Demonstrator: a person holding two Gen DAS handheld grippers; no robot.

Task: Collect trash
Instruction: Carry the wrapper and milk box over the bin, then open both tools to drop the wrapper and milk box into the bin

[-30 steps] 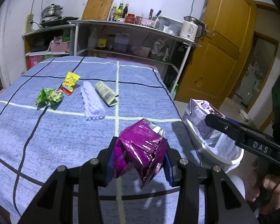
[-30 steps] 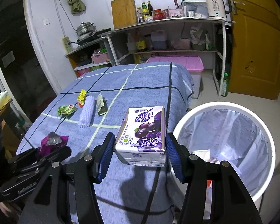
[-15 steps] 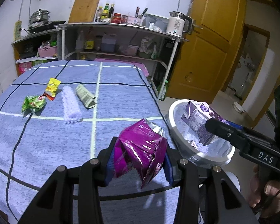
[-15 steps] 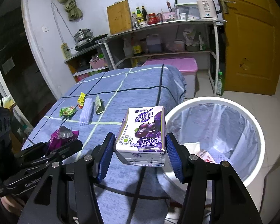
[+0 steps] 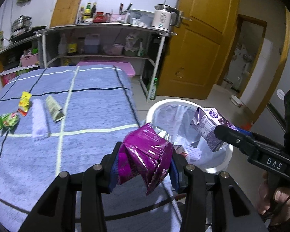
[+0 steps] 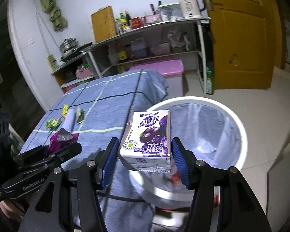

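Observation:
My left gripper point(image 5: 144, 167) is shut on a crumpled purple snack bag point(image 5: 145, 154), held over the table's right edge beside the white bin point(image 5: 218, 166). My right gripper point(image 6: 145, 159) is shut on a small purple milk carton point(image 6: 147, 141), held above the left rim of the bin point(image 6: 239, 133), which is lined with a clear bag. In the left wrist view the carton point(image 5: 208, 128) hangs over the bin's opening. On the blue checked tablecloth point(image 5: 87, 100) lie a green wrapper point(image 5: 7, 120), a yellow wrapper point(image 5: 24, 100), a white foam sleeve point(image 5: 39, 118) and a folded paper packet point(image 5: 53, 108).
A metal shelf unit point(image 5: 106, 38) with bottles, a kettle and a cutting board stands behind the table. A pink storage box point(image 6: 160, 67) sits under it. A yellow door point(image 5: 199, 48) is at the right. A hand point(image 5: 276, 199) holds the right gripper's handle.
Both grippers have swung right, away from the table and toward the bin. The carton now hangs over the bin's opening and the purple bag is at the table's edge.

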